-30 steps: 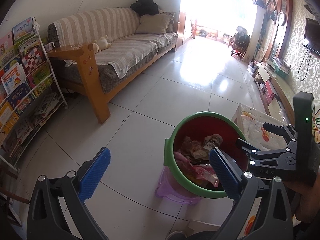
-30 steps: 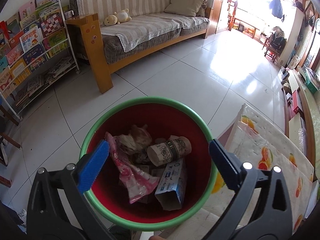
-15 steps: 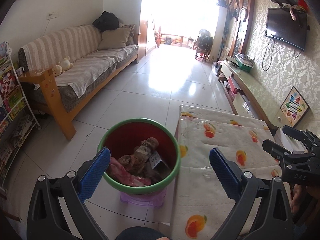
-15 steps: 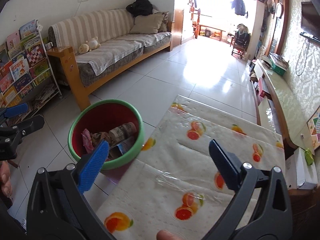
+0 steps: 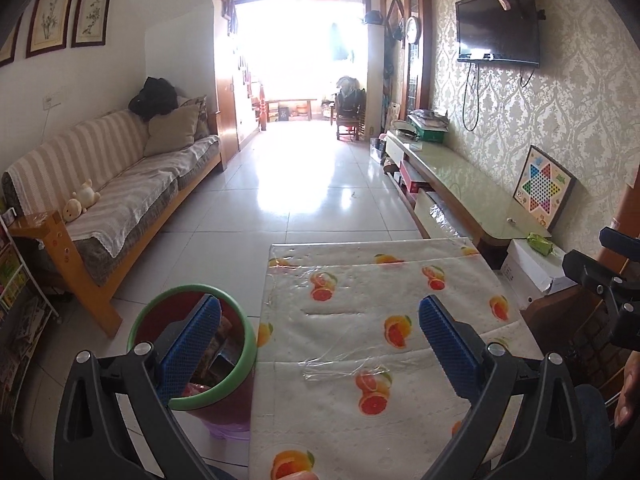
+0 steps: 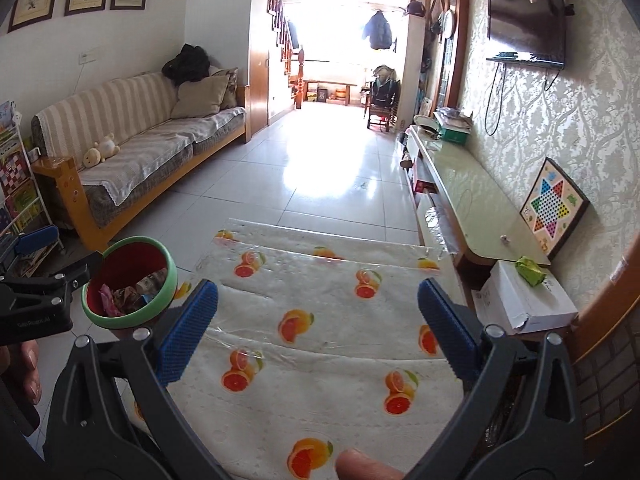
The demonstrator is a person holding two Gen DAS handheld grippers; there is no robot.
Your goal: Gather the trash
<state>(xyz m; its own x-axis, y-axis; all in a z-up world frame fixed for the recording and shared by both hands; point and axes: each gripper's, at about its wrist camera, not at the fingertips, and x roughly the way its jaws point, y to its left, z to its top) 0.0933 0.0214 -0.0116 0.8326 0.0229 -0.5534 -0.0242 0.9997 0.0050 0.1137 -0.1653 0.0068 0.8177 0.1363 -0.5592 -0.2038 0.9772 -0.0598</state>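
Red plastic trash bin with green rim sits on a small purple stool on the tiled floor, just off the left edge of the tabletop with orange-print cloth under clear film. Bin holds crumpled wrappers, paper, a pink bag. Left tool wide open, nothing held, blue pads spread; its left pad overlaps the bin in view. Right tool also wide open, empty, over the tabletop. Small crumpled green wrapper lies on a white cardboard box right of the tabletop. Striped sofa at far left, wall TV on right.
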